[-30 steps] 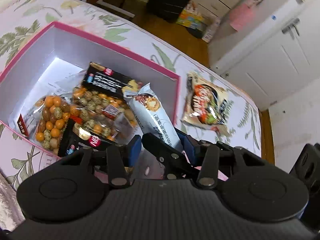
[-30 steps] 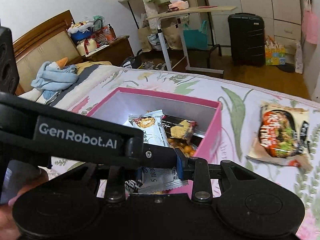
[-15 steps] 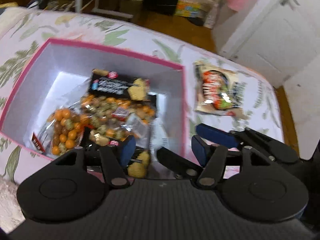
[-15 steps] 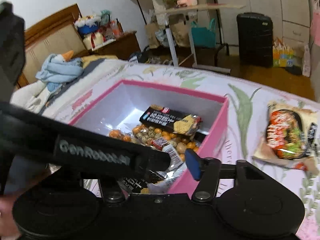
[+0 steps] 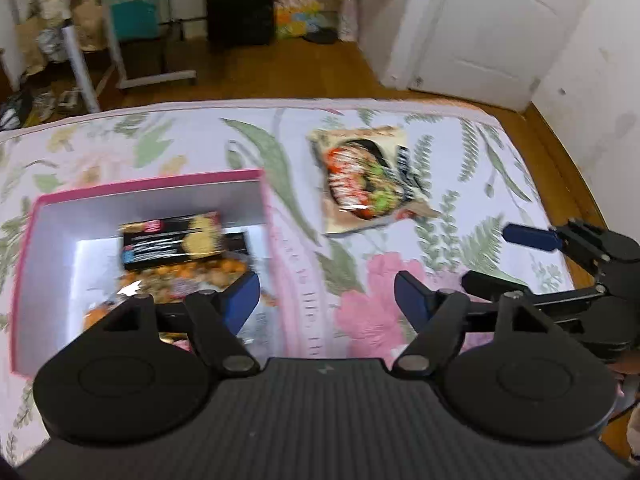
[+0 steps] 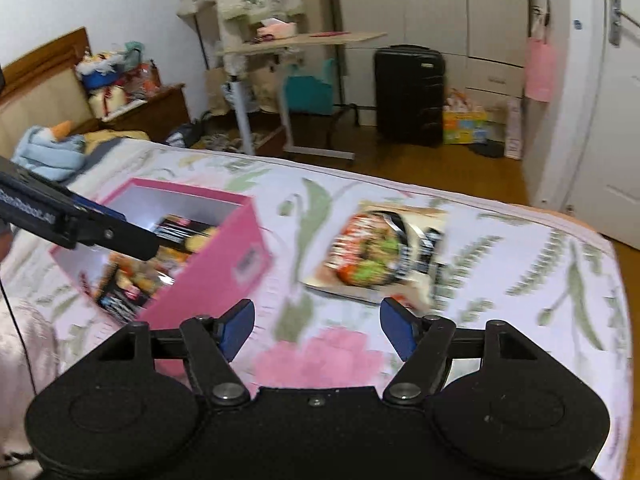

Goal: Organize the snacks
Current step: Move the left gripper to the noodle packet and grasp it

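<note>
A pink box [image 5: 152, 182] [image 6: 224, 268] sits on the flowered bedspread and holds several snack packs, with a black cracker pack [image 5: 172, 240] on top. A noodle packet [image 5: 368, 180] [image 6: 384, 256] lies flat on the bedspread to the right of the box. My left gripper [image 5: 326, 296] is open and empty, over the box's right edge. My right gripper [image 6: 316, 326] is open and empty, just short of the noodle packet's near edge. The right gripper's fingers [image 5: 528, 236] show at the right of the left wrist view.
The bed's far edge [image 6: 400, 188] drops to a wooden floor. A black suitcase [image 6: 408, 92], a rolling desk [image 6: 300, 40] and white cupboards stand beyond. A blue cloth [image 6: 48, 152] lies near the headboard at the left.
My left gripper let go of the white snack bar into the box and opened wide. Both grippers swung right, away from the box towards the noodle packet.
</note>
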Demonstrator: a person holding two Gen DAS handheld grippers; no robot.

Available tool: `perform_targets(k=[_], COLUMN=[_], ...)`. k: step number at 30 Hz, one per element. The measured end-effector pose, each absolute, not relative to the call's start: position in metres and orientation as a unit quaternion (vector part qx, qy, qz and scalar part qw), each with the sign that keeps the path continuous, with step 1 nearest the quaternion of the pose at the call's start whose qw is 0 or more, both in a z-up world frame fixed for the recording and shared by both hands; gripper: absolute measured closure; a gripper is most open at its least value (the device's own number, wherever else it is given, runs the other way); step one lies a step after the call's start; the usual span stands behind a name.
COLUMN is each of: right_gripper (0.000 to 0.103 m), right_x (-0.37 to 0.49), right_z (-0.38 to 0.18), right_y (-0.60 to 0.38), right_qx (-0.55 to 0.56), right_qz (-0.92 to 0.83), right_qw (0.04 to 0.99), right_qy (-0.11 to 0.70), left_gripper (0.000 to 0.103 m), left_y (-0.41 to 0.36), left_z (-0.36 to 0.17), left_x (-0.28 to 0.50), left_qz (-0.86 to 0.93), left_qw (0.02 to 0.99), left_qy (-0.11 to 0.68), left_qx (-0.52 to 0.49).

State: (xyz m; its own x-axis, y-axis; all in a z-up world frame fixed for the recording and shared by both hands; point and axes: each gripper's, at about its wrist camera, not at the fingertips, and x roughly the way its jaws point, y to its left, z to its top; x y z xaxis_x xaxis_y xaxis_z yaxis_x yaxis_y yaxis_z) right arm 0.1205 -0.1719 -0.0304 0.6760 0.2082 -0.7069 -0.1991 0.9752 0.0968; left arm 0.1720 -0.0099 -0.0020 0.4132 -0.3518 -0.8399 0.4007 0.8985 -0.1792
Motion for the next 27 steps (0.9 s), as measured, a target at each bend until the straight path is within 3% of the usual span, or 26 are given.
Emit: perform_targets(k=[7,11,17,27], right_gripper=[0.01,0.008,0.008,0.004], right_x=[0.142,0.165,0.219,0.272], right_z=[-0.054,-0.077,-0.111,-0.157], right_y=[-0.192,-0.205,-0.22,-0.227], right_qx=[-0.029,-0.042,0.032,0.039], right_qz=[0.117,0.115,0.121,0.131], right_qw=[0.916,0.917,0.877,0.871], right_qy=[0.382,0.379,0.463,0.472], left_gripper=[0.026,0.024,0.024,0.024], left_y=[-0.068,-0.091,-0.124,-0.137], left_z=[-0.015,-0.036,-0.072,-0.114], left_x=[0.207,0.242,0.278,0.347], left_qz=[-0.267,-0.275,-0.265,-0.241], left_qw=[0.836,0.828,0.8,0.806], left_qy=[0.473,0.482,0.519,0.538], left_qx=[0.079,0.088,0.146,0.063])
